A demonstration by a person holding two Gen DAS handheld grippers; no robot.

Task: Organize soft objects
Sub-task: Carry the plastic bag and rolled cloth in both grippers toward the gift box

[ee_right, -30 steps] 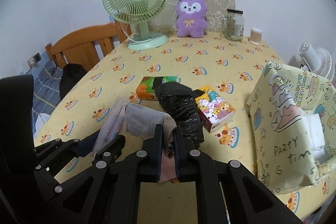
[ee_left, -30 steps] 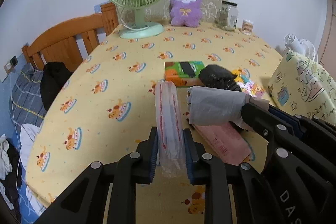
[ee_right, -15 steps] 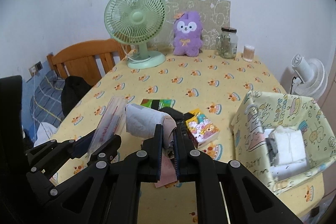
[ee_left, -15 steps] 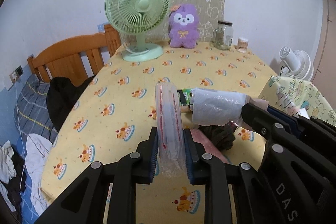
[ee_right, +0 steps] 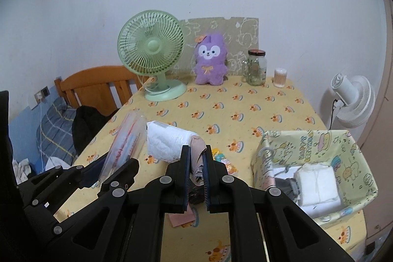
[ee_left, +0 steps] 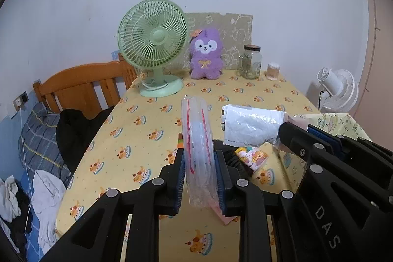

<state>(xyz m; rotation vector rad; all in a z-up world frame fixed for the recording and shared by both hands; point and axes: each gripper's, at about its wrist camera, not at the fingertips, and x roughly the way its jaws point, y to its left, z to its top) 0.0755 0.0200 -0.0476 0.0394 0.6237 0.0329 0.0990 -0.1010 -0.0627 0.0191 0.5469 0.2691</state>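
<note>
My left gripper [ee_left: 199,163] is shut on a clear zip bag [ee_left: 198,146] with red stripes, held upright above the table; the bag also shows in the right wrist view [ee_right: 125,141]. My right gripper [ee_right: 196,163] is shut on a pink cloth [ee_right: 197,151] wrapped with a white plastic-covered roll [ee_right: 169,141]; the roll shows in the left wrist view [ee_left: 253,125]. A yellow patterned fabric basket [ee_right: 282,146] at the right holds folded white cloth [ee_right: 316,181]. A cartoon tissue pack [ee_left: 253,155] and a black bundle [ee_left: 235,163] lie below on the table.
A green fan [ee_right: 152,55], purple plush [ee_right: 210,59], glass jar [ee_right: 256,68] and cotton-swab pot [ee_right: 280,77] stand along the back of the yellow tablecloth [ee_right: 245,109]. A wooden headboard [ee_left: 83,87] and bed are at left. A white fan [ee_right: 353,100] stands at right.
Both grippers have risen and pulled back from the table with their loads. The basket's inside has come into the right wrist view.
</note>
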